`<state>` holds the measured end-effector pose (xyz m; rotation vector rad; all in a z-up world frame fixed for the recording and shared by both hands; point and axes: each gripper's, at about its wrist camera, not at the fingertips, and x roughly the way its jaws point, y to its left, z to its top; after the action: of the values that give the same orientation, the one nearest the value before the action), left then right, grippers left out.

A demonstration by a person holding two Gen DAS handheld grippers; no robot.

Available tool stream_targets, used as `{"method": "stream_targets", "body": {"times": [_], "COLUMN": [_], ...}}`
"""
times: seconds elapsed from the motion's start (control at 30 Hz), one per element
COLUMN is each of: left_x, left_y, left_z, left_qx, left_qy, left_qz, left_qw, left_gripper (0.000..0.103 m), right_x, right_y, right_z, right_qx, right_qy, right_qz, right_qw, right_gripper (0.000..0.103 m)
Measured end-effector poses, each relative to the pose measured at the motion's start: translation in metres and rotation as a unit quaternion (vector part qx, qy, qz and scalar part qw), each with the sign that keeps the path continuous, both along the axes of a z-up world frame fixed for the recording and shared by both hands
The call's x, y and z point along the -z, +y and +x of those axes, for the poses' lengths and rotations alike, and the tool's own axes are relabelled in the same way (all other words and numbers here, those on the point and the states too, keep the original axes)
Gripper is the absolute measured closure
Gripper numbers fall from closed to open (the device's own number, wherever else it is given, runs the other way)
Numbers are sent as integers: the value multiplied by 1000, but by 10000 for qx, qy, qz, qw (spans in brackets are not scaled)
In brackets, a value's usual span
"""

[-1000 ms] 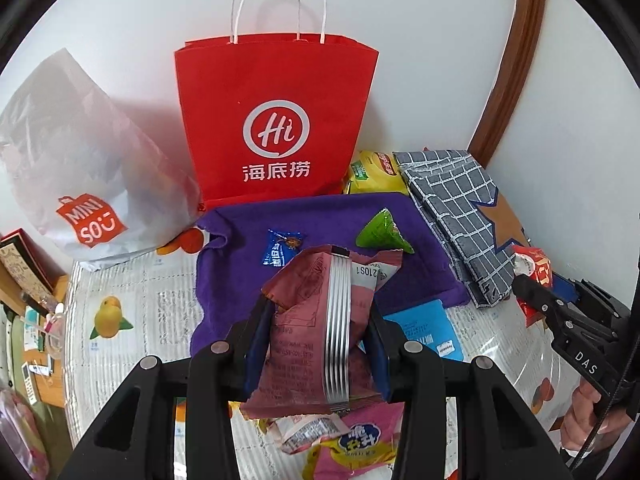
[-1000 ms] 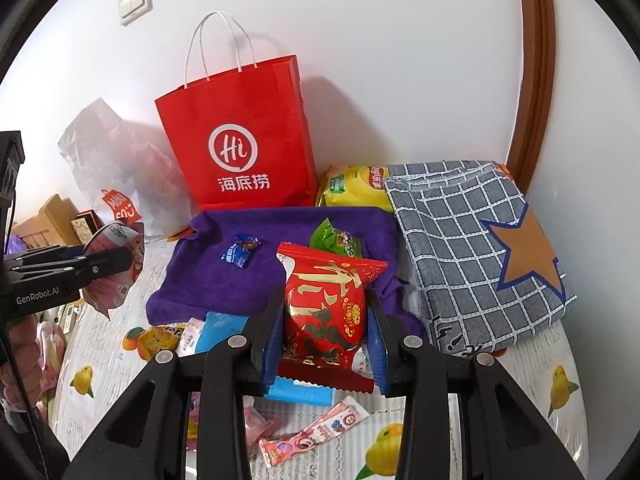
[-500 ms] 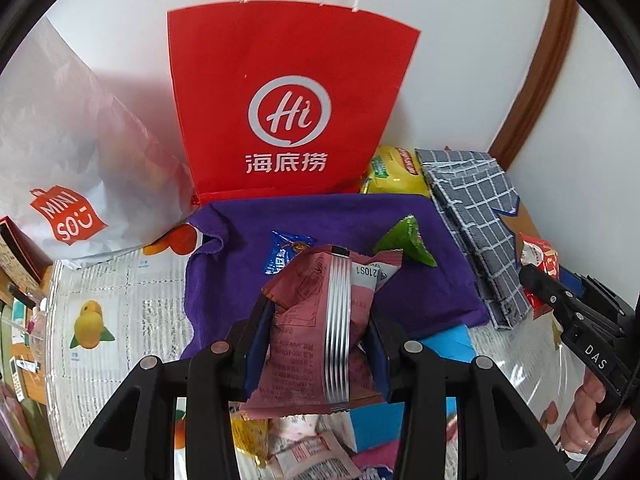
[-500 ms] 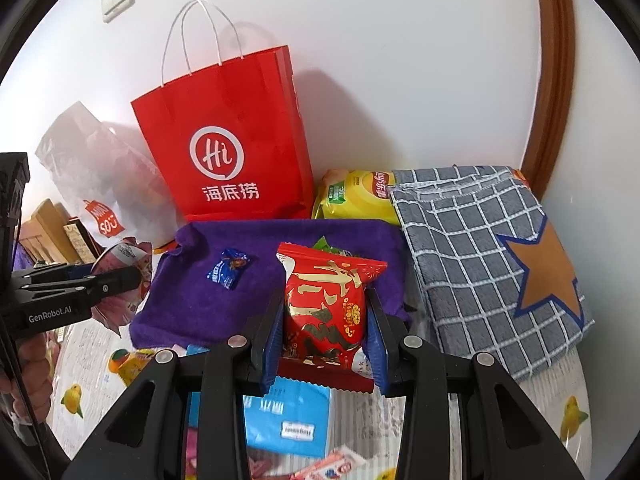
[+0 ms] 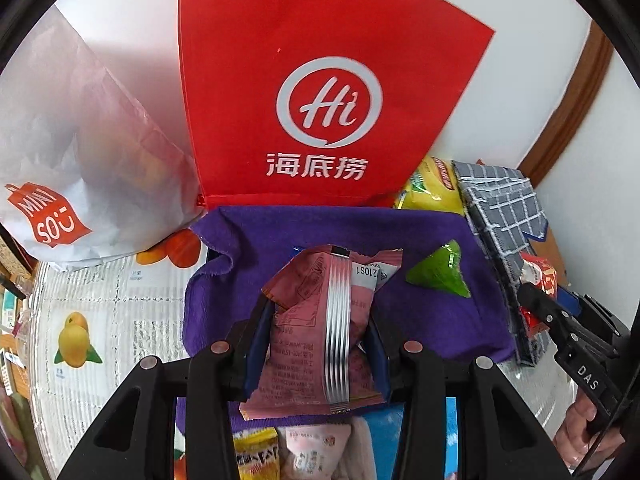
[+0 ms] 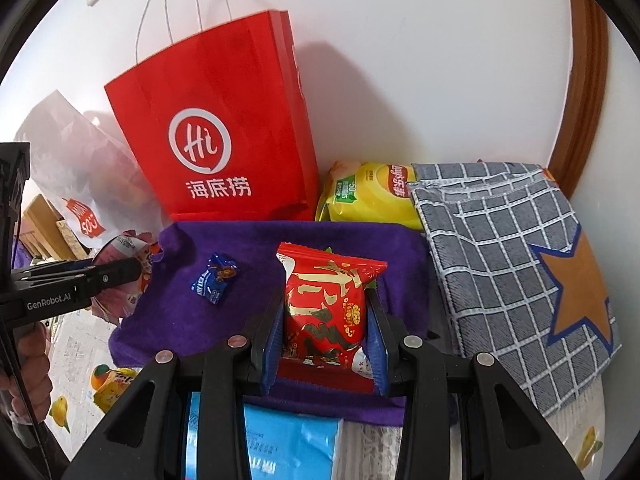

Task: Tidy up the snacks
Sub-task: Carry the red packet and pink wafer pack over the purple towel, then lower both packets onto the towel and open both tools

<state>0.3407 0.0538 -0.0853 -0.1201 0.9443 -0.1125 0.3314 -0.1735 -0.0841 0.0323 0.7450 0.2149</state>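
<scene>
My left gripper (image 5: 316, 344) is shut on a pink snack packet (image 5: 324, 328) and holds it above the near part of a purple cloth (image 5: 420, 320). My right gripper (image 6: 326, 336) is shut on a red snack packet (image 6: 324, 308) above the same purple cloth (image 6: 260, 256). A small blue candy (image 6: 214, 278) and a green triangular packet (image 5: 440, 270) lie on the cloth. A red paper bag (image 5: 320, 92) stands upright behind the cloth; it also shows in the right wrist view (image 6: 216, 132). The right gripper shows at the left wrist view's right edge.
A white Miniso plastic bag (image 5: 76, 148) lies left of the red bag. A yellow chips bag (image 6: 372, 192) and a grey checked cloth with a star (image 6: 512, 260) lie at the right. A blue packet (image 6: 288, 448) and several small snacks (image 5: 304, 452) lie below the grippers.
Both grippers have moved forward toward the red bag and over the purple cloth, each still holding its packet. The red bag looms larger in both views.
</scene>
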Motion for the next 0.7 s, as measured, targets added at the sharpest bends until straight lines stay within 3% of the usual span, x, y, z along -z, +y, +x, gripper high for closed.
{"method": "stream_targets", "body": {"times": [0.7], "left_x": [74], "left_y": [-4], "left_z": [33], "left_qx": [-20], "left_qy": [798], "left_qz": [196], "left_qw": [9966], "left_gripper": [62], "right_x": [72], "right_y": [8], "right_z": [37], "right_qx": [-261], "right_qy": [707], "right_qz": [-186], "right_qw": [9970], "right_gripper": [66]}}
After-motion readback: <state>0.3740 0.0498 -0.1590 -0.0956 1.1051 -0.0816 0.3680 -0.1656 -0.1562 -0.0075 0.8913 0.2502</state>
